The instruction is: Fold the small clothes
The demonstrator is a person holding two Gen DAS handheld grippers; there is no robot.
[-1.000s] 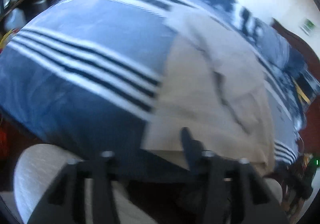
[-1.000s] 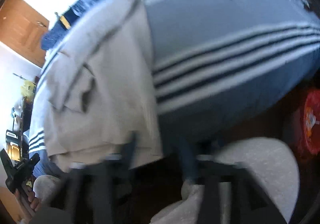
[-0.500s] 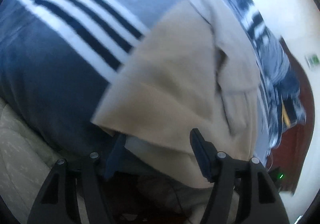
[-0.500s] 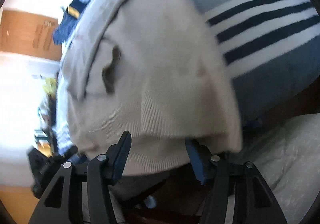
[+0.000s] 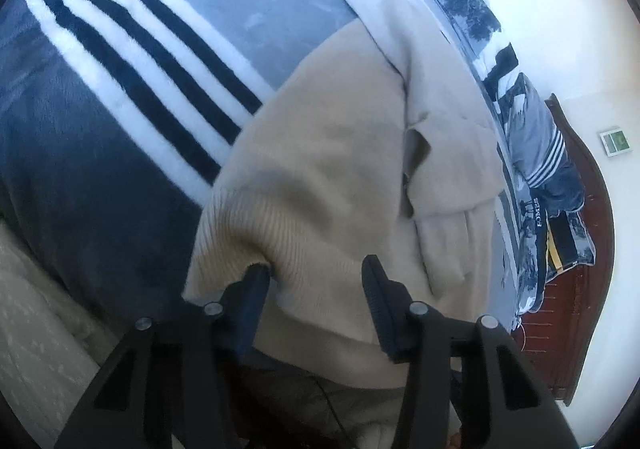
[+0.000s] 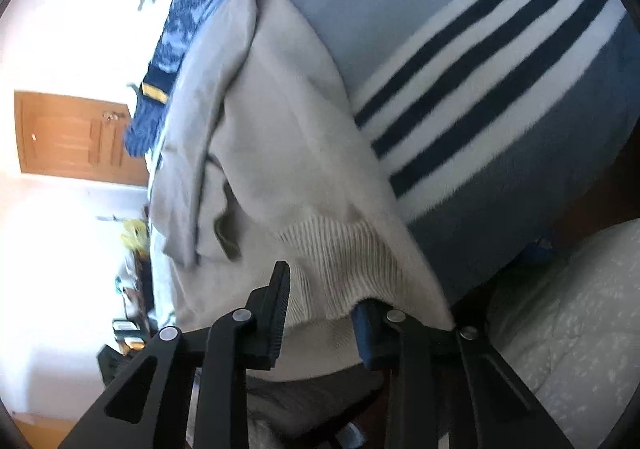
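Note:
A beige knit sweater (image 5: 352, 153) lies on a blue blanket with white and dark stripes (image 5: 132, 61), its ribbed hem hanging toward me. My left gripper (image 5: 316, 281) is open, its jaws astride the hem's left corner, the left finger (image 5: 250, 301) tucked under the fabric. In the right wrist view the same sweater (image 6: 280, 153) fills the middle. My right gripper (image 6: 324, 289) is open around the hem's right corner, its right finger (image 6: 366, 329) under the ribbed edge. Sleeves lie folded over the sweater body.
The striped blanket (image 6: 480, 69) covers a bed. Patterned blue pillows (image 5: 552, 177) lie at the head by a dark wooden headboard (image 5: 588, 249). A pale quilted cushion (image 6: 568, 309) sits below the bed edge. A wooden door (image 6: 72, 133) stands at far left.
Both grippers have moved in to the sweater's hem and now straddle its two corners, one finger of each slipped under the ribbed edge.

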